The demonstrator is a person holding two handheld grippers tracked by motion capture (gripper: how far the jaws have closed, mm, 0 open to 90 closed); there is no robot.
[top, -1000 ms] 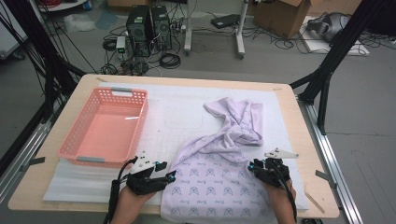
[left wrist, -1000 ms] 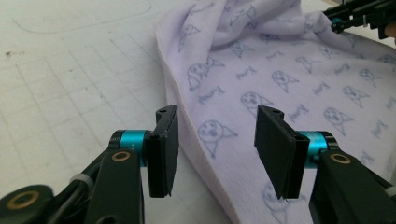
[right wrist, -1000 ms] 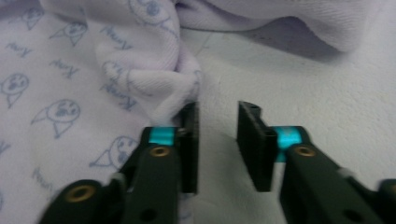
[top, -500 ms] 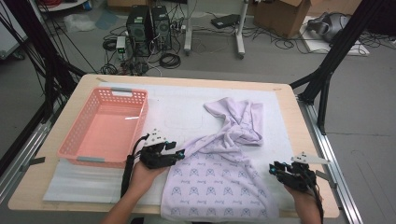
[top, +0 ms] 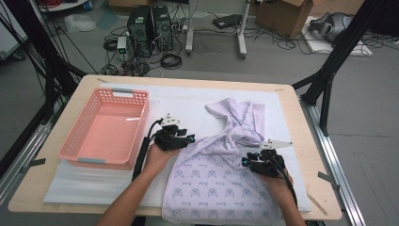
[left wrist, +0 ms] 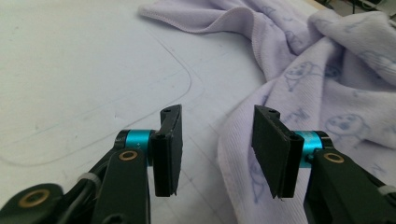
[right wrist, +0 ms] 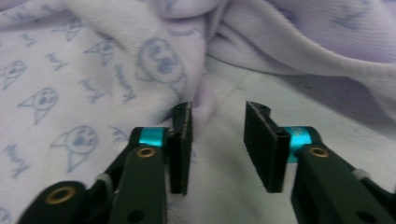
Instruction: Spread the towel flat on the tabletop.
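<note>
A lavender towel (top: 214, 176) printed with small cat faces lies on the white mat (top: 183, 101), flat near me and bunched at the far end (top: 240, 120). My left gripper (top: 190, 138) is at the towel's left edge. Its jaws have just been closing but stand open (left wrist: 217, 126), with the towel's hem (left wrist: 236, 154) in the gap beside the right jaw and no pad pressing it. My right gripper (top: 245, 161) is at the towel's right side. Its jaws have just been opening and stand open (right wrist: 217, 121) over the mat, with a fold of towel (right wrist: 154, 65) by the left jaw.
An empty pink plastic basket (top: 70, 148) stands on the left of the mat, close to my left forearm. The wooden table's (top: 308, 155) right rim runs just beyond the mat. Computers and cables lie on the floor behind the table.
My left gripper has moved up and right to the towel's left edge. My right gripper swung out to the right, then came back left onto the towel's right side.
</note>
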